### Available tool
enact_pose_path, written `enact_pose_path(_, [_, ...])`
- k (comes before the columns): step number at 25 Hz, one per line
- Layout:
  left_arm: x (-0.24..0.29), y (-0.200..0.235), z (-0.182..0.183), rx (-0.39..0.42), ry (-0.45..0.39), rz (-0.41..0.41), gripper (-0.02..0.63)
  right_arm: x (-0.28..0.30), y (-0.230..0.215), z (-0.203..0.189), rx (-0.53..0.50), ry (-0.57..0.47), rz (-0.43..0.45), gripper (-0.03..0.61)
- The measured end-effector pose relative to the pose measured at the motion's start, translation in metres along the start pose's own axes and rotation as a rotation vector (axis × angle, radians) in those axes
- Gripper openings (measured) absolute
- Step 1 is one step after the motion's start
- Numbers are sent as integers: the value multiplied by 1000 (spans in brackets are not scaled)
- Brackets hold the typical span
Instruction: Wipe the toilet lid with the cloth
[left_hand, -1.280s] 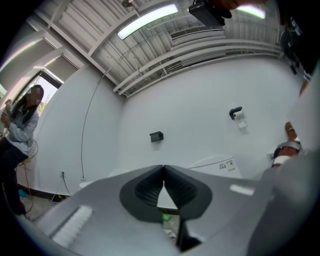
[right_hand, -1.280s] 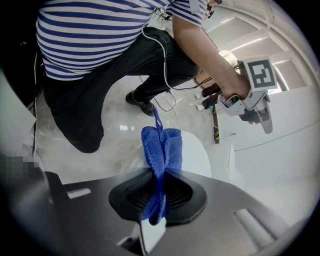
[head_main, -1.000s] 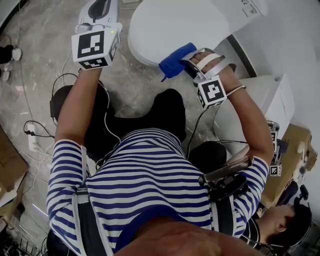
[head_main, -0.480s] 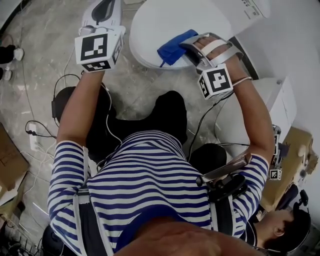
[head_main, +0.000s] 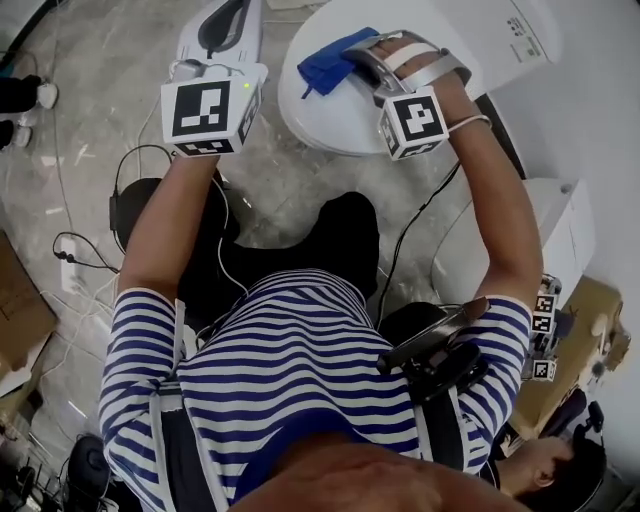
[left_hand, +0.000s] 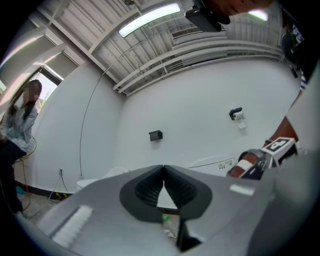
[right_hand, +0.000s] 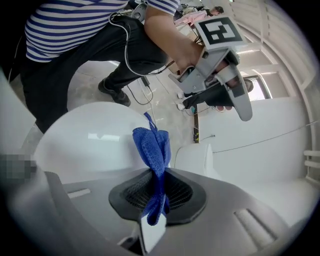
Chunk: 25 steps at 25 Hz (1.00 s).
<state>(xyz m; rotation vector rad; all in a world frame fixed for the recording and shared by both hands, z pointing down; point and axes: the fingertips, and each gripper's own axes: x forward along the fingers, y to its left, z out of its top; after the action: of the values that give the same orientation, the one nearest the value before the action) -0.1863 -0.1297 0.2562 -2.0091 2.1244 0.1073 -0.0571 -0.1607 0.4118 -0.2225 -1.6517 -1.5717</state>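
Right gripper (head_main: 352, 56): clenched on the blue cloth (head_main: 334, 62); in the right gripper view the jaws (right_hand: 157, 196) pinched a bunched fold, with a short tail hanging out behind the pads.
Left gripper (head_main: 226, 22): jaws pressed together with nothing between them (left_hand: 163, 181), held over the floor beside the toilet and apart from the lid.
Cloth position: it sat over the closed toilet lid (head_main: 335, 118), on the far part of the lid's top as seen from the head view. Whether it pressed on the surface or hung just above it could not be told.
Cloth pointing: the free end (right_hand: 152, 142) stuck straight out of the jaws, toward the person's left in the head view.
Cloth long axis: in line with the jaws and running across the lid (right_hand: 82, 142), not along it.
Handling, cloth: it looked light, soft and limp, a knit weave that would fold and drag rather than push, so it probably needed downward pressure to wipe.
Handling, lid: smooth, glossy and hard, and likely slick under the cloth.
Where to hold: near one bunched end, as it was gripped. That left most of the cloth free as a pad, while a hold nearer the middle would have left less to wipe with.
Risk: a thin fold could slip out of the pads under a hard sideways drag.
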Motion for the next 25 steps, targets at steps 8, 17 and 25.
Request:
enact_pose_path(8, [-5,21,-3,-5,5,29,3,58,-34,-9,-6,-35,5,49])
enact_pose_path(17, [-7,33,-4,-19,5,37,3,93,-34,-7,-17,-68,82,49])
enact_pose_path(25, [-9,30,-3,-20,-2,24,3,86,-28,-7,-22,-68,102,49])
